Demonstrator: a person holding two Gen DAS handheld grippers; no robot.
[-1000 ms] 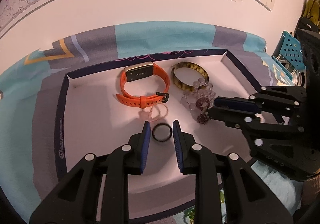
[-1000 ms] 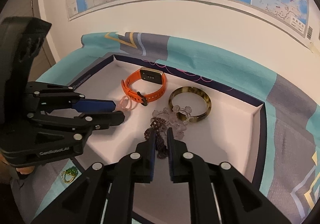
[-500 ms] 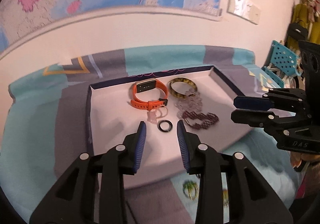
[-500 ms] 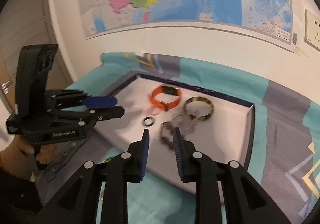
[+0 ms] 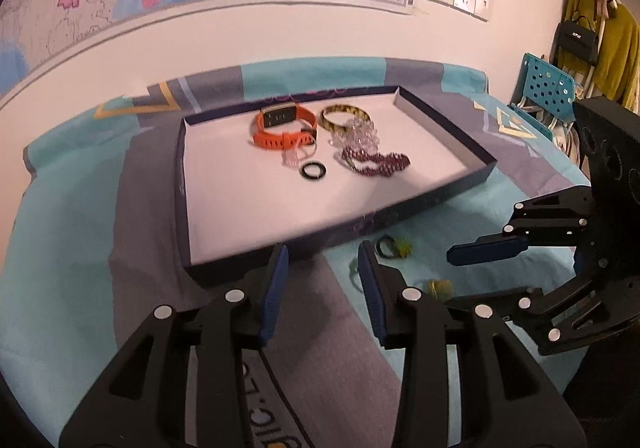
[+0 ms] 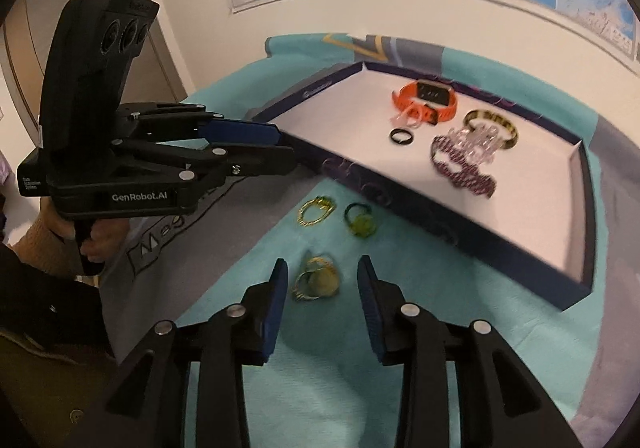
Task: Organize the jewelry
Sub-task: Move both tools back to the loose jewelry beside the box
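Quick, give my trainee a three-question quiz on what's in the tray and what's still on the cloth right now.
1. True or false: the black ring lies inside the tray.
2. How many rings sit on the cloth outside the tray?
3. Which is nearest the right gripper: A) orange watch B) gold ring C) dark bead bracelet?

Key: 1 true; 2 three; 3 B.

Both wrist views look steeply down from near; they share the tray (image 5: 440,115) (image 6: 520,256)
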